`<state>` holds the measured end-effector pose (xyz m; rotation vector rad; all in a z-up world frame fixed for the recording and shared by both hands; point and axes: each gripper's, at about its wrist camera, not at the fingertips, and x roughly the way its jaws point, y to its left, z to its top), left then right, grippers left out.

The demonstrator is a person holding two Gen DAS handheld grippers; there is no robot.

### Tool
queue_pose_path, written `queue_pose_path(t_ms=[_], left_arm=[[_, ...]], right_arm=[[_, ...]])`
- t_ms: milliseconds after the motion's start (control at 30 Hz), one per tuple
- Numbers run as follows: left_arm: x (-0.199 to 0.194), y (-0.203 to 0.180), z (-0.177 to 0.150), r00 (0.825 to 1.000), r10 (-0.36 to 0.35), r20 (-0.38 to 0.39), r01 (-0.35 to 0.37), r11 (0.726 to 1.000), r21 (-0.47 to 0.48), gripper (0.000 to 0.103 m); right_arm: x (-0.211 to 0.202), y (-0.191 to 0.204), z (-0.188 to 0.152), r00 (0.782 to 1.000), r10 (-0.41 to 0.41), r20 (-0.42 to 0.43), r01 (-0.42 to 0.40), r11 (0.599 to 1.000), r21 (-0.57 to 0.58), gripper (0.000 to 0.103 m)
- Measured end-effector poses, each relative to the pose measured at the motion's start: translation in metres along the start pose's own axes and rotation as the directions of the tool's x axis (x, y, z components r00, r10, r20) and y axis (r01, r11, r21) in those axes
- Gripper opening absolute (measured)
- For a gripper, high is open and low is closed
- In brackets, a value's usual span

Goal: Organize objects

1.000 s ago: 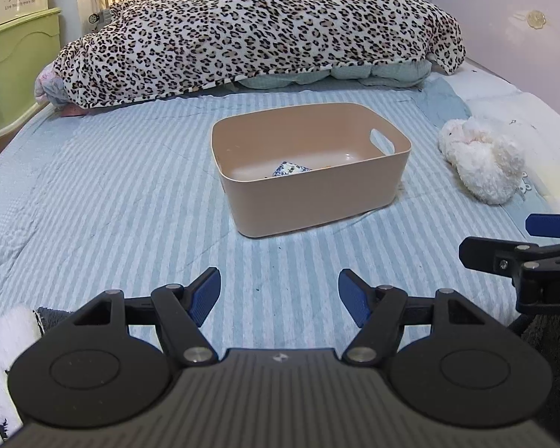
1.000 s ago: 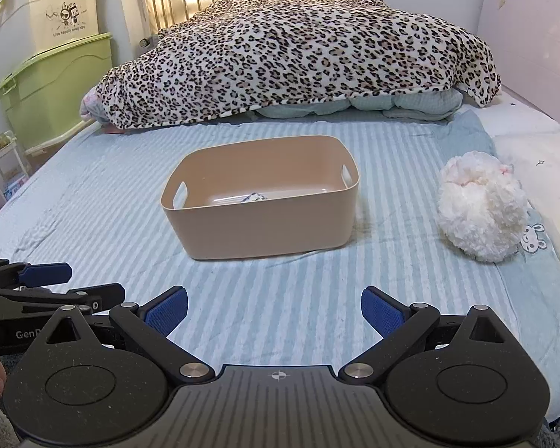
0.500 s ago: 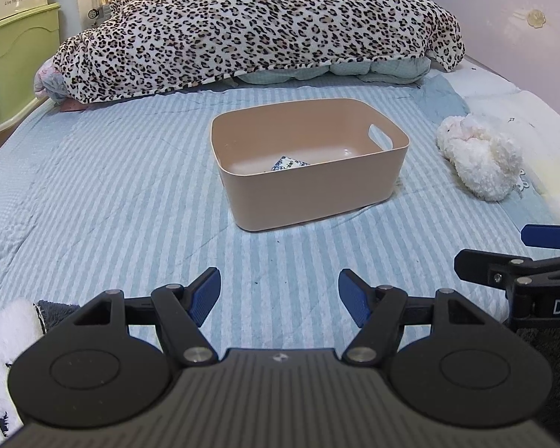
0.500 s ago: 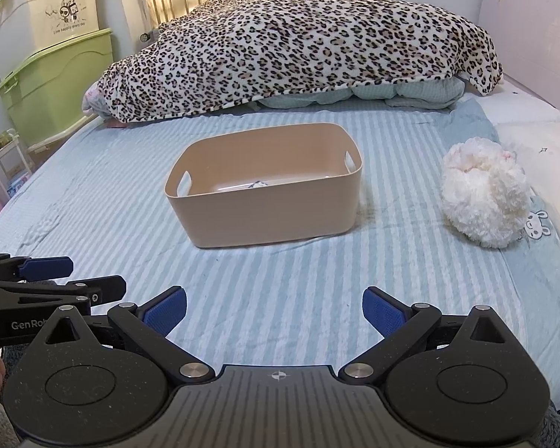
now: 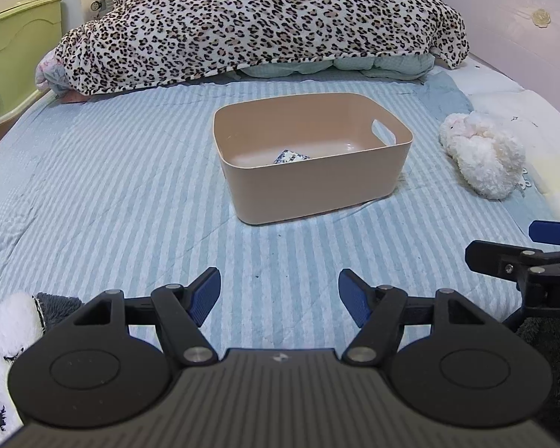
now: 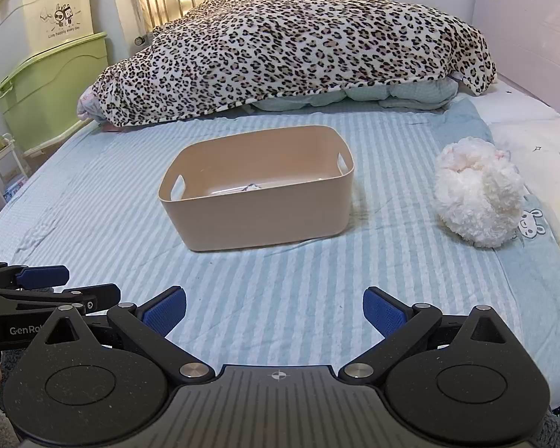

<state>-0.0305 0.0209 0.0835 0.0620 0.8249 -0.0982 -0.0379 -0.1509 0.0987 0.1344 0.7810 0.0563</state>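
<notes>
A beige plastic bin point(image 5: 317, 183) point(image 6: 257, 216) stands on the striped blue bed sheet, with a small white-and-blue patterned item point(image 5: 290, 156) inside it. A fluffy white plush toy point(image 5: 481, 156) point(image 6: 478, 194) lies on the sheet to the bin's right. My left gripper point(image 5: 279, 296) is open and empty, low over the sheet in front of the bin. My right gripper point(image 6: 274, 311) is open and empty, also in front of the bin. A white and grey plush point(image 5: 11, 336) shows at the left wrist view's lower left edge.
A leopard-print blanket point(image 5: 257, 26) point(image 6: 298, 44) is heaped across the far side of the bed. Green and cream storage boxes point(image 6: 48, 74) stand to the left of the bed. A pale pink headboard point(image 5: 511, 26) runs along the right.
Both grippers have pulled back a little and risen, so the bin and the white plush sit slightly farther off. Both stay open and empty.
</notes>
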Motion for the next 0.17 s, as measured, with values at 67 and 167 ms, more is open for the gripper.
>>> queue_pose_path(t_ms=[67,167], left_arm=[[-0.0004,0.001,-0.0004,1.0,0.003,0.003,-0.003,1.0,-0.002,0.071],[-0.0002,0.0011,0.0005,1.0,-0.003,0.002,0.003,1.0,-0.003,0.071]], right_arm=[[0.0,-0.0004,0.0002,1.0,0.0,0.0,0.0,1.0,0.002,0.102],[0.0,-0.0019,0.0019,1.0,-0.001,-0.002,0.001,1.0,0.005,0.102]])
